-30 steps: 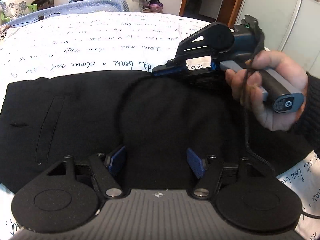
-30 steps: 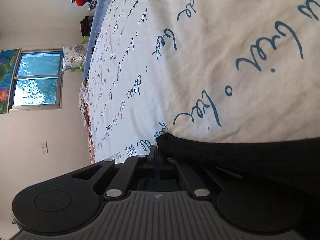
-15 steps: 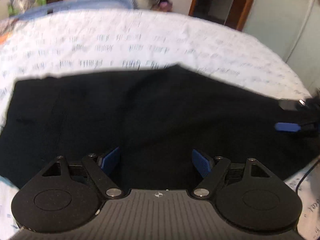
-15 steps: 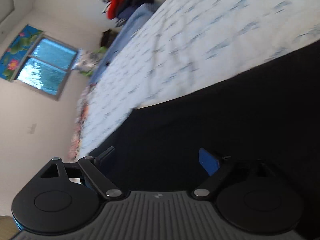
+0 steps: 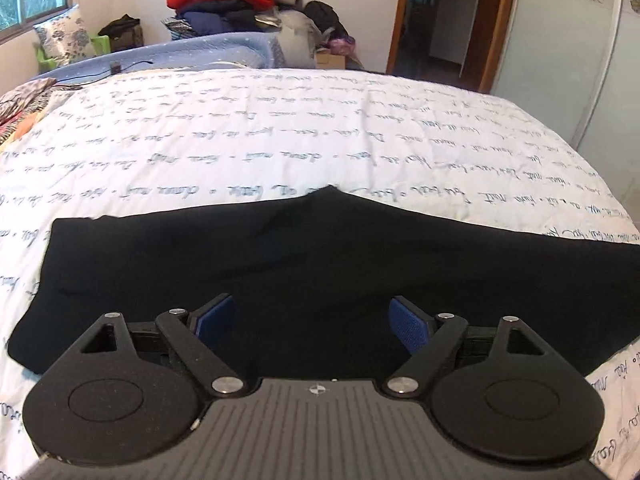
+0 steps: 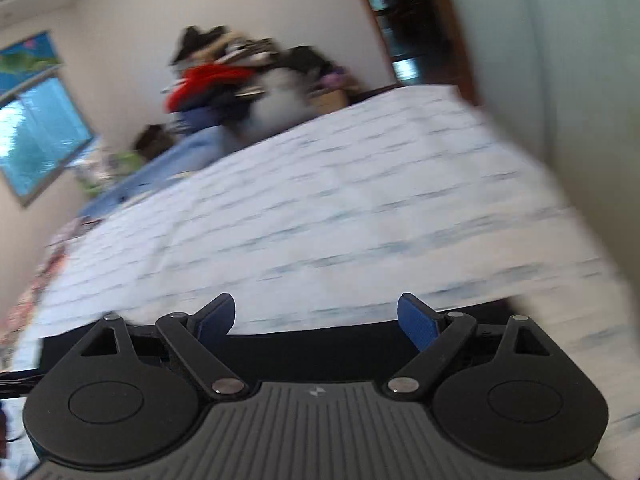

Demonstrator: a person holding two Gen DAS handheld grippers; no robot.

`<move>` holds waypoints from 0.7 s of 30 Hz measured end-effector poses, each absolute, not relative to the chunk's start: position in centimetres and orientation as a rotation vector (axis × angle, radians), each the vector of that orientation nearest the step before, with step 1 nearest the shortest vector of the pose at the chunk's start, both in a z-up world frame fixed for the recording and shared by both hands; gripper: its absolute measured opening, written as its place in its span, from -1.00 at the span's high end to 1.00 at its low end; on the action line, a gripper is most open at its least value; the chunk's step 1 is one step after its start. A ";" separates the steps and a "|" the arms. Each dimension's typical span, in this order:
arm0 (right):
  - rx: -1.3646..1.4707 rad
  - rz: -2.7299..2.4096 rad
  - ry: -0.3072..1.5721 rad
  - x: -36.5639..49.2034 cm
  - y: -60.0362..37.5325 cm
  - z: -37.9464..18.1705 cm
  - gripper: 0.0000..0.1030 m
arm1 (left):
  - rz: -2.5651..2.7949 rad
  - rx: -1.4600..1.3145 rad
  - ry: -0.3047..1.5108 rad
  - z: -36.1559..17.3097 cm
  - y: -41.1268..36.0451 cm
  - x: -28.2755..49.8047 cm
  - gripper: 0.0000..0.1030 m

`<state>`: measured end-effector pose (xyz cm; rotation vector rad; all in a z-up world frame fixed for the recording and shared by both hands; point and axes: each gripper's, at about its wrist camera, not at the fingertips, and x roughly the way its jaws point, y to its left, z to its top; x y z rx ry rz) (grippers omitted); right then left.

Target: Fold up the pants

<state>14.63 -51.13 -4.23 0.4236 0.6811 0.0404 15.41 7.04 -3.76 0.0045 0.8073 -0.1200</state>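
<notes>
Your left gripper point(image 5: 310, 322) hangs wide open and empty, jaws just having opened further, over the black fabric pants point(image 5: 320, 264) lying flat on the script-printed white bedsheet point(image 5: 280, 136), while your right gripper point(image 6: 316, 320), at 6 o'clock in its blurred view, is likewise spread and empty.

Script-printed bedspread point(image 5: 280, 128); clothes pile point(image 5: 236, 0) beyond
</notes>
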 end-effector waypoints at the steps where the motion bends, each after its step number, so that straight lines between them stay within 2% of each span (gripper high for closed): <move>1: 0.445 0.003 0.690 14.6 -53.1 -4.7 -0.73 | -0.129 0.006 0.813 -3.7 6.3 15.5 -0.68; 3: 0.472 -0.030 0.706 14.2 -56.1 -5.8 -0.73 | -0.152 0.007 0.813 -3.7 4.9 16.3 -0.68; 8: 0.496 -0.023 0.775 15.5 -56.1 -9.1 -0.70 | -0.223 0.024 0.812 -3.6 1.3 17.5 -0.68; 10: 0.512 0.018 0.777 15.3 -55.9 -9.6 -0.24 | -0.228 0.046 0.820 -3.9 0.1 17.9 -0.68; 11: 0.490 0.016 0.780 15.6 -55.2 -9.8 -0.16 | -0.230 0.048 0.828 -4.1 -0.3 18.1 -0.68; 13: 0.436 0.013 0.783 15.5 -55.3 -9.7 0.15 | -0.237 0.037 0.844 -4.4 -0.7 18.2 -0.69; 14: 0.428 0.007 0.780 15.5 -55.6 -9.6 0.24 | -0.240 0.036 0.853 -4.6 -0.9 18.2 -0.69; 15: 0.425 0.006 0.768 15.3 -55.9 -9.3 0.31 | -0.239 0.042 0.862 -4.9 -1.1 18.2 -0.69; 21: 0.406 0.081 0.741 14.7 -55.7 -8.9 0.31 | -0.236 0.051 0.901 -6.1 -1.6 18.8 -0.69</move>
